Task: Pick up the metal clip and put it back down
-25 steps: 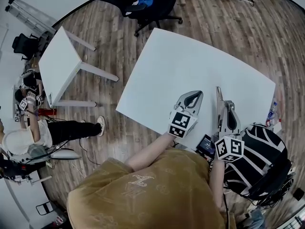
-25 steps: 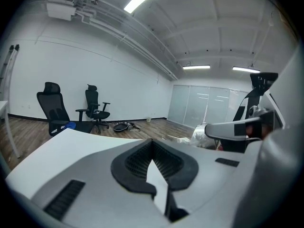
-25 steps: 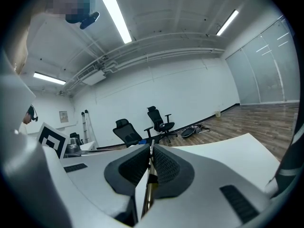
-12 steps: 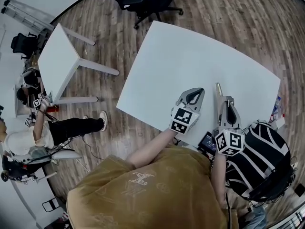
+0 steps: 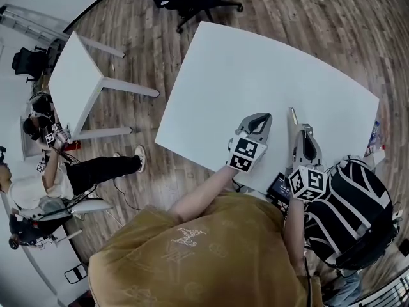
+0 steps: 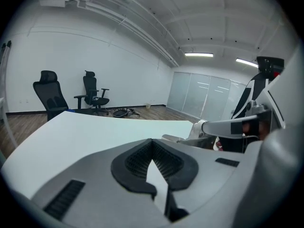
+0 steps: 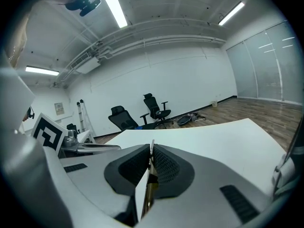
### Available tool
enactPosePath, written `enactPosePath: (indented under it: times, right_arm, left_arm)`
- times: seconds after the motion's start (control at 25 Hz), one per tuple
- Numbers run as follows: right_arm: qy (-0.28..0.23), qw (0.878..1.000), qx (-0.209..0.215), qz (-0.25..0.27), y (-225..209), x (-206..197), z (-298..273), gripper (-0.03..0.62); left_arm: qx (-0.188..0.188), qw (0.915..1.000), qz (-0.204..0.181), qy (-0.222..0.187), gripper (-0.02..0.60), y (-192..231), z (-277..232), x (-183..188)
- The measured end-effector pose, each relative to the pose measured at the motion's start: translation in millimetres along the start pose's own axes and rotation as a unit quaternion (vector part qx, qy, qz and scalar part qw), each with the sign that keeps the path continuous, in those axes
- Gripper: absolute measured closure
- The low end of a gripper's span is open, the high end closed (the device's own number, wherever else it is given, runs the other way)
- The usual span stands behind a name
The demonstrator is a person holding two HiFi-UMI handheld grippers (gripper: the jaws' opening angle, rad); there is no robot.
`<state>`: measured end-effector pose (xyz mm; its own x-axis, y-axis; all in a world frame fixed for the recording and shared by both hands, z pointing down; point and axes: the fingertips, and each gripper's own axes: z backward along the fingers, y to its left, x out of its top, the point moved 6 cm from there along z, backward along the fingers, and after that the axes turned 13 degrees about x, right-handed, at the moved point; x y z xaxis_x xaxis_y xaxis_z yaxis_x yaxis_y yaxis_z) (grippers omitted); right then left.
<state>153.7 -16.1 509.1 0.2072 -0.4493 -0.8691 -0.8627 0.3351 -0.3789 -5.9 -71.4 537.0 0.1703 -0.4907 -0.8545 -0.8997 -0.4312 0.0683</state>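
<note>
Both grippers side by side over the near edge of the white table.
At left, left gripper with jaws pressed together on nothing, bare tabletop beyond the tips. At right, right gripper with jaws pinching the metal clip, a thin strip on edge, poking out past the tips over the table.

No words or numbers to read here, only black-and-white square markers on the left gripper cube and right gripper cube
</note>
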Motion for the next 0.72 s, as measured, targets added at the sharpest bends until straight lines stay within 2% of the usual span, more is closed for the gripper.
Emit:
enactPosePath:
  times: [0.72]
  right_arm:
    - [0.037,0.999,-0.002,-0.001,-7.8,-30.2,-16.5,0.565]
  left_arm:
    - [-0.015,0.9985,-0.01,0.052,0.575,3.7,-14.8,-31.9]
